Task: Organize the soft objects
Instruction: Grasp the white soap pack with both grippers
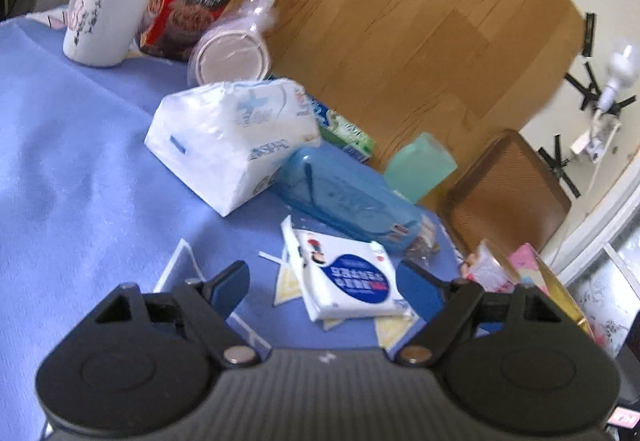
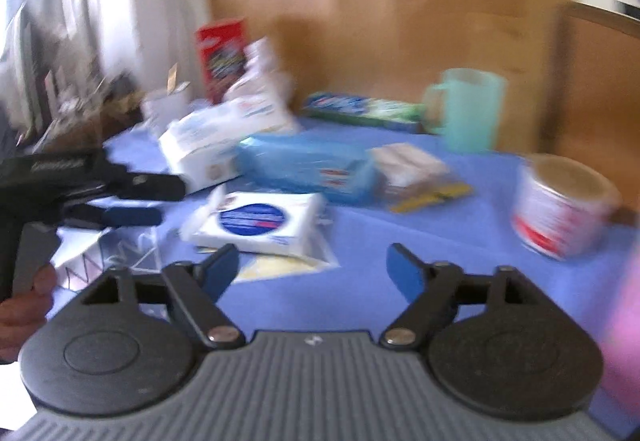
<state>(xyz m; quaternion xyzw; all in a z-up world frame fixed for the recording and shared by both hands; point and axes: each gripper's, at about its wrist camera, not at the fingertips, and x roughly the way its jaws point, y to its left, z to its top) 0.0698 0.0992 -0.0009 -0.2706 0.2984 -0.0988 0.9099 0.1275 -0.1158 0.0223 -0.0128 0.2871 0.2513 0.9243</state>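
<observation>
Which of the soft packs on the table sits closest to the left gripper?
The flat white pack with the dark blue oval label, lying right ahead of the open left gripper. The big white tissue pack and blue pack lie farther back.

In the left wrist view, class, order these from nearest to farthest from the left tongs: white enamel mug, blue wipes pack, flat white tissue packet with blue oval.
1. Flat white tissue packet with blue oval, just ahead.
2. Blue wipes pack, behind it.
3. White enamel mug, far left.
</observation>
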